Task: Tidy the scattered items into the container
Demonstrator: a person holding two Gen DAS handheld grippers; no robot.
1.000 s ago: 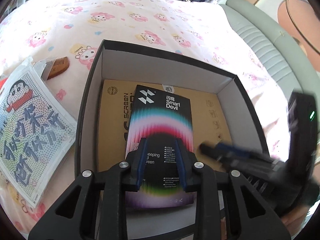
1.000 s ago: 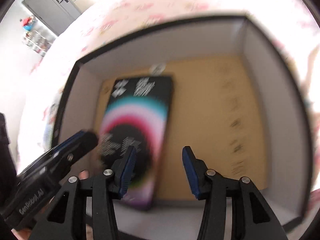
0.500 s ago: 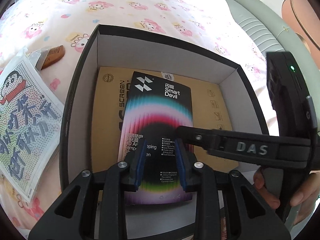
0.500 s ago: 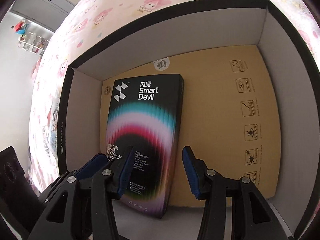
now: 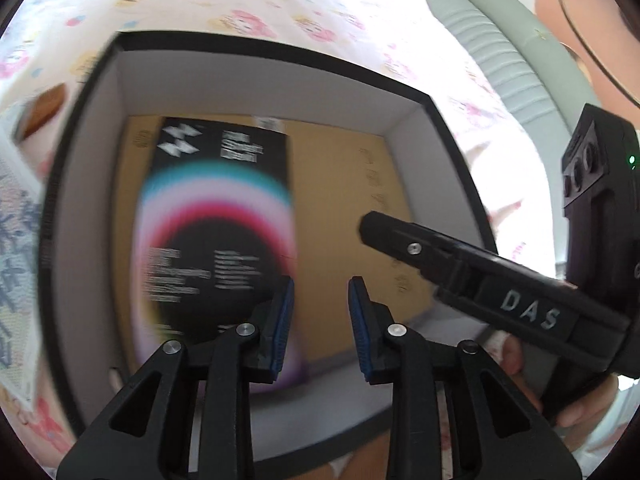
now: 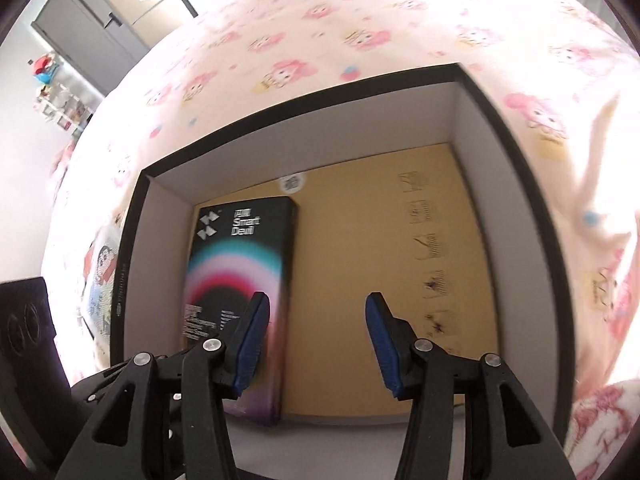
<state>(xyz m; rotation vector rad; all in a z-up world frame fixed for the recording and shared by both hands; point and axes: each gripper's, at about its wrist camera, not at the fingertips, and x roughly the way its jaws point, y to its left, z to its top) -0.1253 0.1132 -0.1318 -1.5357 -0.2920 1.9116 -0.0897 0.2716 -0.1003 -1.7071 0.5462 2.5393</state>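
A black-rimmed container [image 5: 280, 46] with white inner walls sits on the bed. A black "Smart Devil" box [image 5: 224, 200] lies flat inside it on a brown cardboard package [image 5: 340, 184]. My left gripper [image 5: 320, 320] hovers over the container's near side by the black box's right edge, jaws drawn nearly together and holding nothing. My right gripper [image 5: 368, 226] reaches in from the right. In the right wrist view that gripper [image 6: 316, 336] stands open and empty above the cardboard [image 6: 360, 260], just right of the black box [image 6: 240, 256], inside the rim [image 6: 300, 92].
A wooden comb [image 5: 44, 110] and a cartoon picture kit [image 5: 16, 260] lie on the pink cartoon bedsheet left of the container. A grey padded bed edge [image 5: 500, 52] runs along the right. A hand [image 5: 580, 412] grips the right gripper's handle.
My left gripper has slid right, from over the black box to its right edge. My right gripper has lifted a little above the container. The black box has stayed where it lay.
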